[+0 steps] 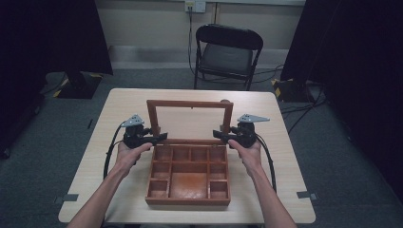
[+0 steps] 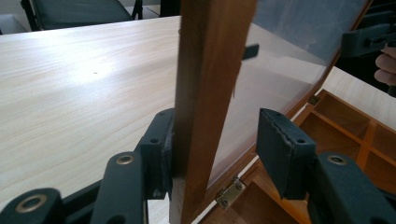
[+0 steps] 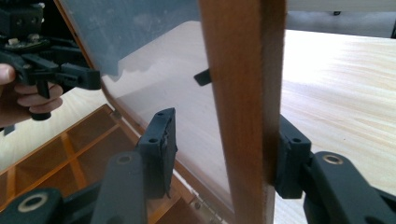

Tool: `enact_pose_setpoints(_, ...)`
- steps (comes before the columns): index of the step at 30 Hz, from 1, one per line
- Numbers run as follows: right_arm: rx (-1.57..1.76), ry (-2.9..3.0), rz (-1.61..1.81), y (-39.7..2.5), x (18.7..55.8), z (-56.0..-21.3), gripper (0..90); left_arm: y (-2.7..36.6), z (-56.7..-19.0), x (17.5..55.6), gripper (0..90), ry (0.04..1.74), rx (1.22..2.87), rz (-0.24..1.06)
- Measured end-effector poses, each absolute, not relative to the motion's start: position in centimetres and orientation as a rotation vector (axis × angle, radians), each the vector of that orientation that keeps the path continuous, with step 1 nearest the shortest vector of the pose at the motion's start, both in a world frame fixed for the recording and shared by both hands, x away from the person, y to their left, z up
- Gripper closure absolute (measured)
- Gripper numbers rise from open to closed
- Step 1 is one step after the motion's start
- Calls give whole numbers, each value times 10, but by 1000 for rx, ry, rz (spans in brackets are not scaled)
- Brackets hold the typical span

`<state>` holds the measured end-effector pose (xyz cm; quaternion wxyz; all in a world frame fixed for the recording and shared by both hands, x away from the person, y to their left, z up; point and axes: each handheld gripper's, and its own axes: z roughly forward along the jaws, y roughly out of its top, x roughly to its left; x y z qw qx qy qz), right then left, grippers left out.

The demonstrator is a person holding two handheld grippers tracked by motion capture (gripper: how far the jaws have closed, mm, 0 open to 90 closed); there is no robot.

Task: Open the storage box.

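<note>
High view: wooden box placed at mid-table, compartments exposed and apparently empty. Glass-panelled lid raised to near upright on rear hinges. Left gripper positioned at left lid stile, low, just above hinge line; right gripper mirrored at right stile. Both hands behind grippers, forearms entering from below. Black folding chair beyond far table edge.

Left gripper view: left gripper straddling lid stile. One pad in contact with outer face of stile; other pad standing clear on glass side, gap visible. Jaws therefore spread, no clamping yet. Brass hinge below, compartments to right.

Right gripper view: right gripper straddling opposite stile. Outer pad touching or nearly touching wood; inner pad apart from glass pane. Jaws spread, not pinching. Other gripper and hand visible through pane, upper left.

Status, as judged: lid at full-open position, both grippers placed around side stiles. Whether opening just completed or closing about to start: cannot tell. If closing intended, remaining steps: clamp or brace both stiles, swing lid forward and down evenly, seat onto box rim, release.
</note>
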<state>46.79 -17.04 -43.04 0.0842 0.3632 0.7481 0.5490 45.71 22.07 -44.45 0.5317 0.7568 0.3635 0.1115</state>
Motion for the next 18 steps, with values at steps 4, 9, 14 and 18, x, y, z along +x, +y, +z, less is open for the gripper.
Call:
enact_pose_setpoints(4, 1097, 2223, 1639, -171, 472, -432, 509, 221, -446, 460, 497, 881, 1800, 261)
enact_pose_setpoints(9, 1122, 2205, 1622, -168, 477, -434, 488, 220, -448, 465, 501, 904, 1796, 259)
enact_pose_setpoints(14, 1140, 2192, 1634, -168, 481, -437, 493, 221, -450, 470, 523, 927, 1766, 231)
enact_pose_setpoints(18, 1149, 2187, 1623, -168, 483, -438, 493, 221, -451, 473, 525, 938, 1762, 216)
